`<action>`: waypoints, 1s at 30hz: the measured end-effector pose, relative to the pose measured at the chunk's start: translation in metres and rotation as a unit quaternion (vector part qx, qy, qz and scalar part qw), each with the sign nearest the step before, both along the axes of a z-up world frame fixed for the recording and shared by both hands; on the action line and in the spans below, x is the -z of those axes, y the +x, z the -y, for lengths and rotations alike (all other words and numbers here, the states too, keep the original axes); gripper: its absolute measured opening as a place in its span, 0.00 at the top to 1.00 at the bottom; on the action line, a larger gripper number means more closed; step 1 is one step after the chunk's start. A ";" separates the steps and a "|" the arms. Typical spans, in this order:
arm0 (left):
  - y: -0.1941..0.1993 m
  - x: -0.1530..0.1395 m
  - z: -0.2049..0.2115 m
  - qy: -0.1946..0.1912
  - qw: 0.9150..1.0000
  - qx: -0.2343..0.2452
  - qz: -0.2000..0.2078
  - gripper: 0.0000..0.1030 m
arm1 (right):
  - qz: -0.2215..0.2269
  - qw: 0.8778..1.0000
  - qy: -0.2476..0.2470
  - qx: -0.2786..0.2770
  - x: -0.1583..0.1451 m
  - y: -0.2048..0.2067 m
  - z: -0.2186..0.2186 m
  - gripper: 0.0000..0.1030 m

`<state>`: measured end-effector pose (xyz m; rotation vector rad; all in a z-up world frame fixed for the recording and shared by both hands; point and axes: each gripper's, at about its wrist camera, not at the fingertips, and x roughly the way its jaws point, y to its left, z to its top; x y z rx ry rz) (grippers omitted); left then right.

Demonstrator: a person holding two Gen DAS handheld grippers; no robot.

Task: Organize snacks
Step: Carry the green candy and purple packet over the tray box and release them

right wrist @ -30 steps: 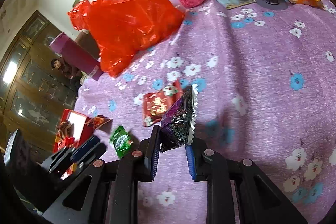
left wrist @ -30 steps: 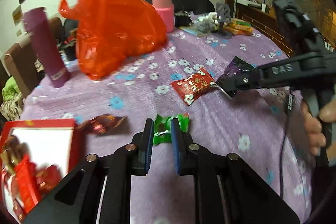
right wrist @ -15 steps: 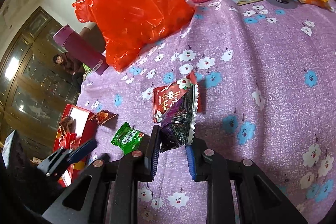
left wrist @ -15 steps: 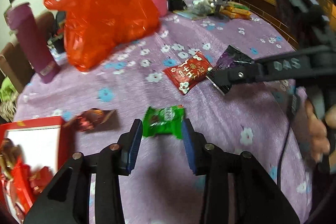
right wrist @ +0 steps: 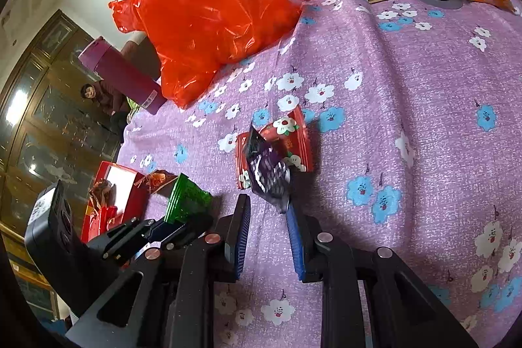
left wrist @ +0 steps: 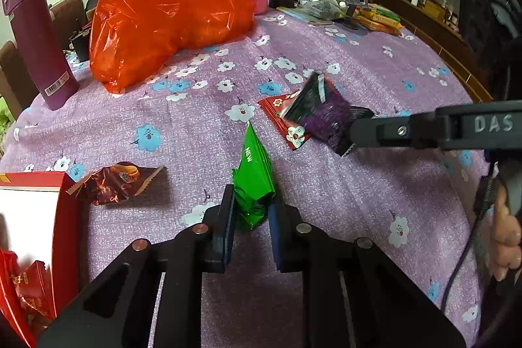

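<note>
Red box [left wrist: 63, 217] of sweets, left of the left gripper [left wrist: 249, 217]; brown candy [left wrist: 114, 181] on the cloth ahead-left of its jaws. Green packet [left wrist: 254, 178], upright, pinched between the left jaws, tip pointing away. Purple packet [right wrist: 269, 172], at the right gripper [right wrist: 267, 219] tips; jaws apart, grip cannot be told, red packet [right wrist: 297, 139] on the cloth just beyond.

Bright, even indoor light from above in both views — colours strong, no dim areas on the purple tablecloth [left wrist: 202, 132]. Soft dark shadows under the brown candy wrapper [left wrist: 114, 181] and below the purple snack packet [right wrist: 267, 175]. White glare on the orange plastic bag [left wrist: 156, 2] and on the cabinet glass [right wrist: 19, 106]. Strong fisheye bending, black corners. Slight motion blur on the purple packet — otherwise sharp focus.
</note>
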<state>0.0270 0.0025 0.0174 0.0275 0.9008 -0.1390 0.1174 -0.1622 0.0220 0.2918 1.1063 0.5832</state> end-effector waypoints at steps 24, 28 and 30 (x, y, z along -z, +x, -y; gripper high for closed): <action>-0.072 -0.038 -0.038 -0.020 0.998 -0.020 0.053 0.85 | 0.045 0.998 0.021 -0.026 0.008 -0.003 -0.030 0.83; -0.085 -0.047 -0.052 -0.005 0.997 -0.041 0.069 0.85 | 0.052 0.996 0.059 -0.038 -0.003 -0.010 -0.032 0.83; -0.091 -0.052 -0.065 -0.002 0.996 -0.055 0.076 0.85 | 0.053 0.994 0.082 -0.048 -0.008 -0.016 -0.035 0.83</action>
